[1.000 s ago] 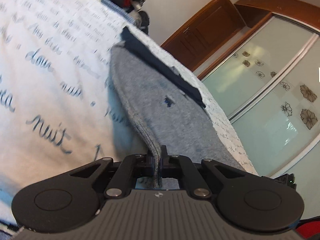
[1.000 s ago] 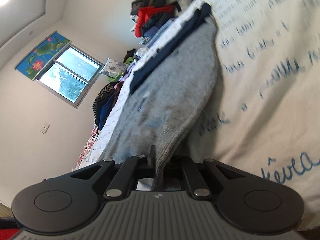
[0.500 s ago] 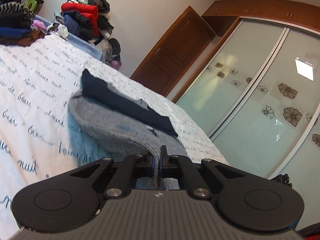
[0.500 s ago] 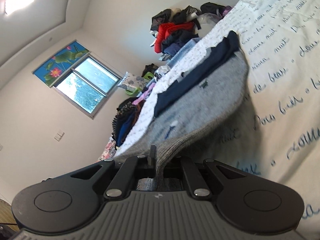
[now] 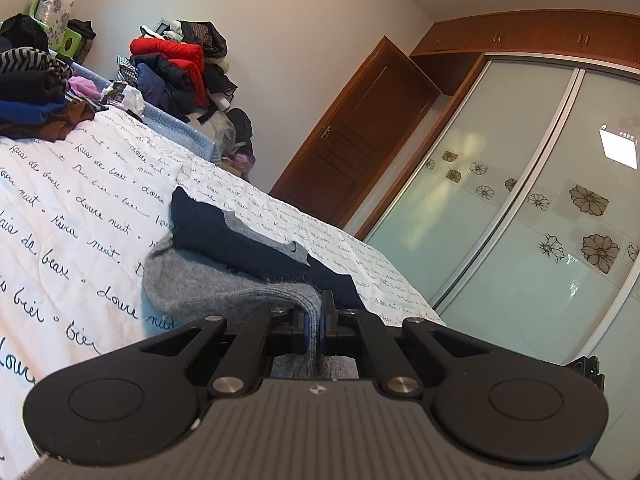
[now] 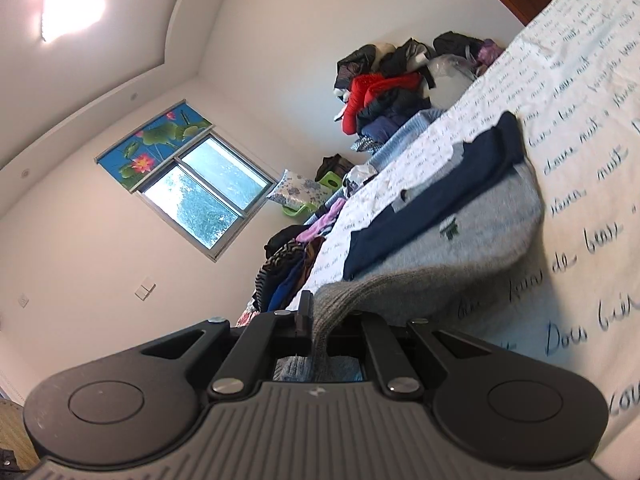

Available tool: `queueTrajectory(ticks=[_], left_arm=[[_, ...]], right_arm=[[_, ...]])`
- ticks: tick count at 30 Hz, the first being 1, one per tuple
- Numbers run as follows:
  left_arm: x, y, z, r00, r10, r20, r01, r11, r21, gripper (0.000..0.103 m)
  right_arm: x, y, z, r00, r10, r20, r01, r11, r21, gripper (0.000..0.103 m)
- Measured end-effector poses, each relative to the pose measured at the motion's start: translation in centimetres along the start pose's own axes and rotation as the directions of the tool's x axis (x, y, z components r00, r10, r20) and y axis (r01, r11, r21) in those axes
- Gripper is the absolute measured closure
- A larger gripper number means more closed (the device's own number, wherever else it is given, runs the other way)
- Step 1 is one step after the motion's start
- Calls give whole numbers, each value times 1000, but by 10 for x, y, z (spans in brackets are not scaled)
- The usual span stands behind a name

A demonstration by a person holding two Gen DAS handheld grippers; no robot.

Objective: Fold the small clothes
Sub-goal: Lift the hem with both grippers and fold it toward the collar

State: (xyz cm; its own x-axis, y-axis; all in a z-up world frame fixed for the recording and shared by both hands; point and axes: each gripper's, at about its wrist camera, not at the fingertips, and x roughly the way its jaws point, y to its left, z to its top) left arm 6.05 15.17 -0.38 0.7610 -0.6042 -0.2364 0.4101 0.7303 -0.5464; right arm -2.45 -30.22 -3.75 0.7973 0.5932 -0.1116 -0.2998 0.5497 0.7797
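bright window (image 6: pixel 208 204) daylight, ceiling light (image 6: pixel 72 6) glare, fisheye-warped edges

Fuzzy grey knit sweater (image 5: pixel 208 288) with a ribbed hem and a smooth navy cloth panel. Matt black plastic left gripper (image 5: pixel 314 330) and right gripper (image 6: pixel 316 330), with shiny metal pivot pins. White cotton-like bedsheet (image 5: pixel 60 216), slightly creased. Glossy brown wooden door (image 5: pixel 360 136). Frosted glass wardrobe doors (image 5: pixel 520 240), smooth and reflective.

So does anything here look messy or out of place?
Mostly the far end of the bed: unsorted clothes heaped in piles. The grey sweater isn't flat, because the left gripper and right gripper each pinch its hem.
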Motion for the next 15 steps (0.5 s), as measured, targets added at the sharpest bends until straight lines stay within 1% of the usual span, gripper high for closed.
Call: queueTrajectory(ticks=[6,15], left_arm=[[6,-3,12,1000,5,23,-6,1000,28,98],[26,-2,35,999,13,52,-15,999,30,98]], right_arm=[[8,4,15,1000,4,15,-4,1000,-22,98],[19,4,42,999,-5,49,8,999,-46,98]])
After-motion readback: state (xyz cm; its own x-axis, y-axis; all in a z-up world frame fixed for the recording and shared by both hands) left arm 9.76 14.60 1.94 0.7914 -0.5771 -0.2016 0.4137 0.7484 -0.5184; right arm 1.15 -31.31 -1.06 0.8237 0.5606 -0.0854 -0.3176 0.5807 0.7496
